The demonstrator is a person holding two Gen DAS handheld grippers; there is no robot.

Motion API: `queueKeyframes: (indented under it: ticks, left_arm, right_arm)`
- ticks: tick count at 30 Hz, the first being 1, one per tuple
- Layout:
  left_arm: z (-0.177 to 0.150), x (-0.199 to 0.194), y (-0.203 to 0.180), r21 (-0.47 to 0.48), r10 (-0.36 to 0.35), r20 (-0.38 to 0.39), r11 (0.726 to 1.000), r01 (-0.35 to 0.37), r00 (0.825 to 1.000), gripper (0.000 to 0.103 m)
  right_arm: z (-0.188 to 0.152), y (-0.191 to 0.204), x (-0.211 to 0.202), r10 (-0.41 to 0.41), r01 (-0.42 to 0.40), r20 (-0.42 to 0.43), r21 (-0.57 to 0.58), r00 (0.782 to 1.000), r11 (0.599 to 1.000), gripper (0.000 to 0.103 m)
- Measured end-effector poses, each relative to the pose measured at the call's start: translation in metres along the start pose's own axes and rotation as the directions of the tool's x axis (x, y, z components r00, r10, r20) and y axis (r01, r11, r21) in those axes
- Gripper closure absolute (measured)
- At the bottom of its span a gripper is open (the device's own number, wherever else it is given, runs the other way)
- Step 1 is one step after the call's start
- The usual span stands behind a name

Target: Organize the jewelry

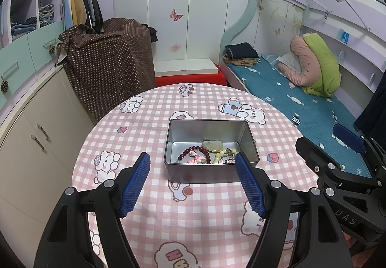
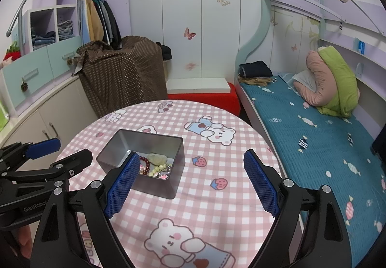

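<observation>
A silver metal tin (image 1: 249,137) (image 2: 177,171) stands open on the round table with the pink checked cloth (image 1: 149,128) (image 2: 217,186). Inside lie a dark red bead bracelet (image 1: 193,149) (image 2: 144,162), a pale green stone piece (image 1: 212,144) (image 2: 158,159), a light bead bracelet (image 1: 223,153) (image 2: 159,168) and small pink charms (image 1: 196,159). My left gripper (image 1: 193,159) is open and empty, just in front of the tin. My right gripper (image 2: 190,159) is open and empty, to the right of the tin and nearer than it. Each gripper shows at the edge of the other's view.
A bed with a teal cover (image 1: 301,104) (image 2: 313,137) runs along the right of the table. A box under brown dotted cloth (image 1: 108,65) and cream cabinets (image 1: 36,137) stand to the left. A red stool with a white board (image 1: 188,75) is behind the table.
</observation>
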State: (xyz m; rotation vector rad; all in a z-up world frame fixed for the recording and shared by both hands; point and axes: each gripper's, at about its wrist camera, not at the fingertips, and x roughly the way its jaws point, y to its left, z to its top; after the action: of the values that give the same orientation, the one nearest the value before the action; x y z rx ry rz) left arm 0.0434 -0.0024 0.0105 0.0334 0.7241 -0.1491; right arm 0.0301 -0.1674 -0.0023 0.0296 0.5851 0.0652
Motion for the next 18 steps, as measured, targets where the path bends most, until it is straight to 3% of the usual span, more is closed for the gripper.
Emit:
queueKeyframes:
  ticks: [18]
  left_arm:
    - [-0.0011, 0.0037, 0.0049, -0.01, -0.006, -0.004, 1.0, 0.006, 1.0, 0.033]
  right_arm:
    - [-0.0004, -0.0003, 0.0024, 0.002, -0.002, -0.003, 0.001, 1.0, 1.0, 0.018]
